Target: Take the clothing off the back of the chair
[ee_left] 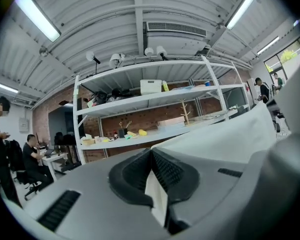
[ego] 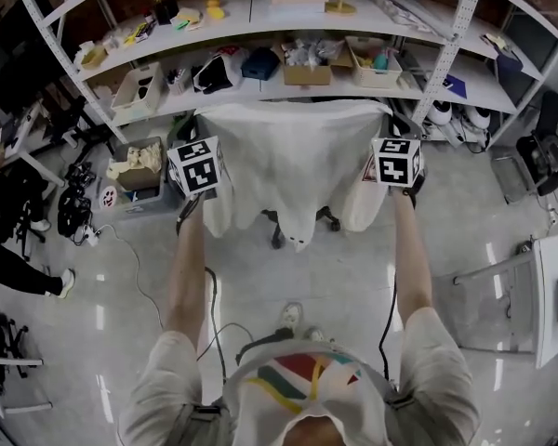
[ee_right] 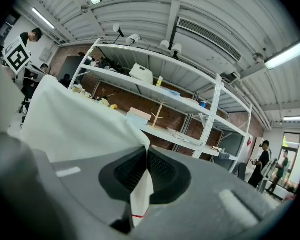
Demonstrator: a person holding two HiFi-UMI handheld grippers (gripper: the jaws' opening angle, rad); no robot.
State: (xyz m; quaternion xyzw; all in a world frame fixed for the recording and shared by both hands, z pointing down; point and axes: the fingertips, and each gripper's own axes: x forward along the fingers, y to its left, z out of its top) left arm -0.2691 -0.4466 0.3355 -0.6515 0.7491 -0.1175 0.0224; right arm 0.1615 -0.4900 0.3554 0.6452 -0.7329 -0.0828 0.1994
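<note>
A white garment [ego: 293, 156] hangs spread wide between my two grippers, in front of the shelves. My left gripper [ego: 205, 133] is shut on its upper left corner and my right gripper [ego: 391, 128] on its upper right corner. Under the hem show the chair's [ego: 327, 217] legs and castors; its back is hidden behind the cloth. In the left gripper view the left gripper [ee_left: 152, 156] pinches a fold of the garment [ee_left: 225, 139], which stretches off to the right. In the right gripper view the right gripper [ee_right: 146, 156] pinches the garment [ee_right: 75, 124], which runs off to the left.
A white shelf rack [ego: 307, 26] full of boxes and small items stands right behind the chair. Open boxes [ego: 135, 170] and cables [ego: 130, 268] lie on the floor at the left. A white table [ego: 553, 295] stands at the right. A person's leg [ego: 19, 268] shows at the far left.
</note>
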